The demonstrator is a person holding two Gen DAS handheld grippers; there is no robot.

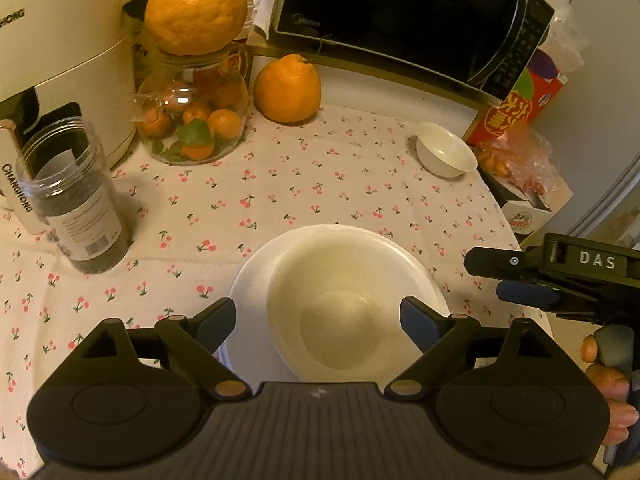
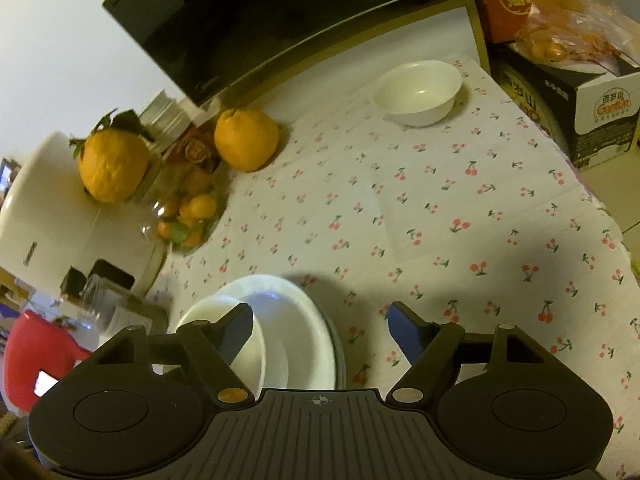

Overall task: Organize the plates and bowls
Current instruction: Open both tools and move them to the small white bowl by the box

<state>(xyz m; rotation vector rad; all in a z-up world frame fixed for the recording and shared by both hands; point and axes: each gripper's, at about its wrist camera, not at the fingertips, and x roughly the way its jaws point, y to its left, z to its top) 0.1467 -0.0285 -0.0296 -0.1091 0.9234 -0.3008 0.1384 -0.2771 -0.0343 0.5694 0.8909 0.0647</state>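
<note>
Both claws gape empty, left gripper [image 1: 316,318] over the bowl [image 1: 340,300] stacked on the plate [image 1: 250,280] mid-table, right gripper [image 2: 320,322] beside it above bare cloth [image 2: 440,208], small bowl [image 2: 418,92] near the far edge, plate's near rim hidden.

Large white bowl [image 1: 344,300] upright on plate [image 1: 248,280]; small bowl [image 1: 446,150] well apart
</note>
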